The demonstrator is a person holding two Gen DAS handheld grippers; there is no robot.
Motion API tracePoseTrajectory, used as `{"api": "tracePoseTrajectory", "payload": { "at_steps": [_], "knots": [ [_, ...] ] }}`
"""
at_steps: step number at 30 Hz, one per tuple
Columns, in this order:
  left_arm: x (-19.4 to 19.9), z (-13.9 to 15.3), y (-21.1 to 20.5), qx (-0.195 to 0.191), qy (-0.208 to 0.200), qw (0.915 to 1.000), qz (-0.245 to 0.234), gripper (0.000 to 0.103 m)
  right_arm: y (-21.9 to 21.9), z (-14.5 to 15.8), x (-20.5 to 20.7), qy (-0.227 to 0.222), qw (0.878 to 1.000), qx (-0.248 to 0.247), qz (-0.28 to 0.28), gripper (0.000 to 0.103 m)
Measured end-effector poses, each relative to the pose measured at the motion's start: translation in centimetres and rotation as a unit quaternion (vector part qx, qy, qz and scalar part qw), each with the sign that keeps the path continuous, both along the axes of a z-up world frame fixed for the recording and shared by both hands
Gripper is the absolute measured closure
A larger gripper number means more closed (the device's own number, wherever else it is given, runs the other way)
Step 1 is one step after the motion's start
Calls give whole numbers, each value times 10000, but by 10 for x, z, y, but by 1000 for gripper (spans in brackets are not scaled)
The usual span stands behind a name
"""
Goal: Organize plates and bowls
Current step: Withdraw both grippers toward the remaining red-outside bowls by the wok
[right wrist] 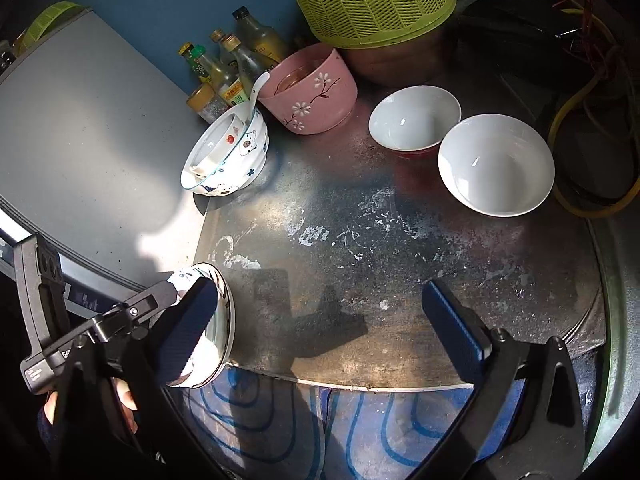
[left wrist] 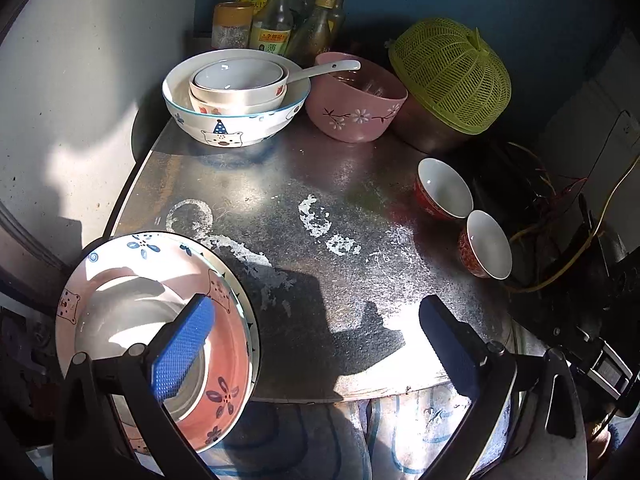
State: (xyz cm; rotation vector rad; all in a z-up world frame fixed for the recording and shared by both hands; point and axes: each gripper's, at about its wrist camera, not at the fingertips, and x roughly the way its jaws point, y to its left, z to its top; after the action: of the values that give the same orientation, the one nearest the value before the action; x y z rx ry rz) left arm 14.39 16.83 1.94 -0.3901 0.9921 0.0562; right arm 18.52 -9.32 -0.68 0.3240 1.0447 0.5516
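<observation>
A pink-rimmed plate with bear prints (left wrist: pixel 224 364) lies stacked on another plate at the round metal table's (left wrist: pixel 320 208) near left edge; the stack shows in the right wrist view (right wrist: pixel 222 312). My left gripper (left wrist: pixel 316 348) is open, its left finger over the plate. My right gripper (right wrist: pixel 320 332) is open and empty above the near table edge. A bear-print bowl (left wrist: pixel 236 120) holds smaller stacked bowls and a spoon. A pink flowered bowl (left wrist: pixel 356 108) stands beside it. Two red bowls with white insides (right wrist: pixel 414 120) (right wrist: pixel 496 164) sit at the right.
Several sauce bottles (left wrist: pixel 280 16) stand at the back by the blue wall. A green mesh basket (left wrist: pixel 452 72) lies upturned on a metal bowl. Cables (right wrist: pixel 580 112) lie at the right. A grey surface (right wrist: pixel 88 140) borders the table's left.
</observation>
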Motion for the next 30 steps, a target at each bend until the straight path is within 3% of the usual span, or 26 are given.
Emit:
{"api": "tracePoseTrajectory", "payload": {
  "at_steps": [16,30],
  "knots": [
    [65,-18,-66,-203,117,9954,-931,1,-74,-17,19,213,9944,11,-1034,0],
    [107,-38,-109,-307,264,9895,-1385,1,-112,-34,36,320,9870,-55,-1576,2]
  ]
}}
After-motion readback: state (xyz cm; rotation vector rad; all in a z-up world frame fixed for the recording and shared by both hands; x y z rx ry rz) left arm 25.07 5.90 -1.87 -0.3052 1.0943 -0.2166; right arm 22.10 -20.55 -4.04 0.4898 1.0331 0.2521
